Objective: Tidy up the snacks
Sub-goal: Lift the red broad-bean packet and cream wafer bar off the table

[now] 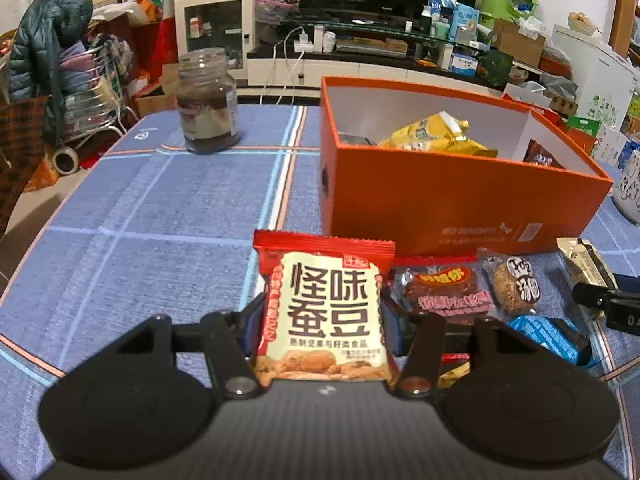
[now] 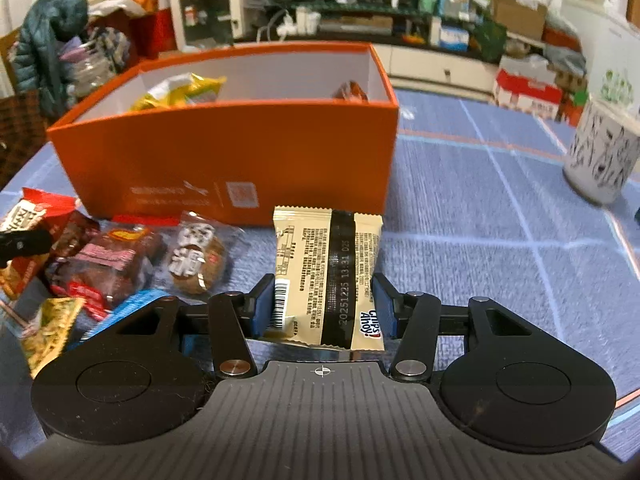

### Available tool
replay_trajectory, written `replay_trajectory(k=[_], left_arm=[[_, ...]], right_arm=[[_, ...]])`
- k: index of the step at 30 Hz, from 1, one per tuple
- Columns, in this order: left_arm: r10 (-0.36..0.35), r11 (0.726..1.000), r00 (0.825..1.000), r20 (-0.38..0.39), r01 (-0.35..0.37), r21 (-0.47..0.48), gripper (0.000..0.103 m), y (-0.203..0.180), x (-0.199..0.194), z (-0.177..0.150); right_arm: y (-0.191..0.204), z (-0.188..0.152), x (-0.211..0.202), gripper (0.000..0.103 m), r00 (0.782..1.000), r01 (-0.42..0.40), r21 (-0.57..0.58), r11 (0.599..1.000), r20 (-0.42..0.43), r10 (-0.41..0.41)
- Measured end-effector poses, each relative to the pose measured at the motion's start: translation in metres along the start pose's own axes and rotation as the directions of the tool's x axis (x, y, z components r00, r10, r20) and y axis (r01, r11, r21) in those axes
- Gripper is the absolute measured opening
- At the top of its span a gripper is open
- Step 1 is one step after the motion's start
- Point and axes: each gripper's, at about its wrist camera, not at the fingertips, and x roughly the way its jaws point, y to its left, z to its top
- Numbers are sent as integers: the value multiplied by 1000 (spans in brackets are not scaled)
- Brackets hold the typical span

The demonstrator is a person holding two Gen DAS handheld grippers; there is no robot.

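Both wrist views are angled down over the table, close up; shared: orange box (image 1: 460, 196) (image 2: 240, 152) (opposite corners).

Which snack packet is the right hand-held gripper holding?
The beige Chips Ahoy packet, back side up with a black date strip, clamped in the right hand-held gripper; the others lie loose beside the orange box.

Open blue tablecloth (image 1: 140, 200) left of the orange box (image 1: 440, 200); snack pile (image 1: 460, 292) crowding its near wall.

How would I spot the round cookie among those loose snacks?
Find the orange box on the blue tablecloth. In the snack pile at its front, the round brown cookie lies right of a dark red packet. Its clear wrapper has bold white characters.
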Motion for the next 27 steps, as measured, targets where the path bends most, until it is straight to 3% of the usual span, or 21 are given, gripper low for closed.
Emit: replay_trajectory(k=[15,27], left_arm=[[61,997,998,17,-62,46,54,-7,-11,1],[77,995,997,17,-78,64,54,-10,-13,1]], right_arm=[[23,2,-36,39,996,-5,-88,996,88,13],[25,2,-40,39,995,-23,-96,995,91,31]])
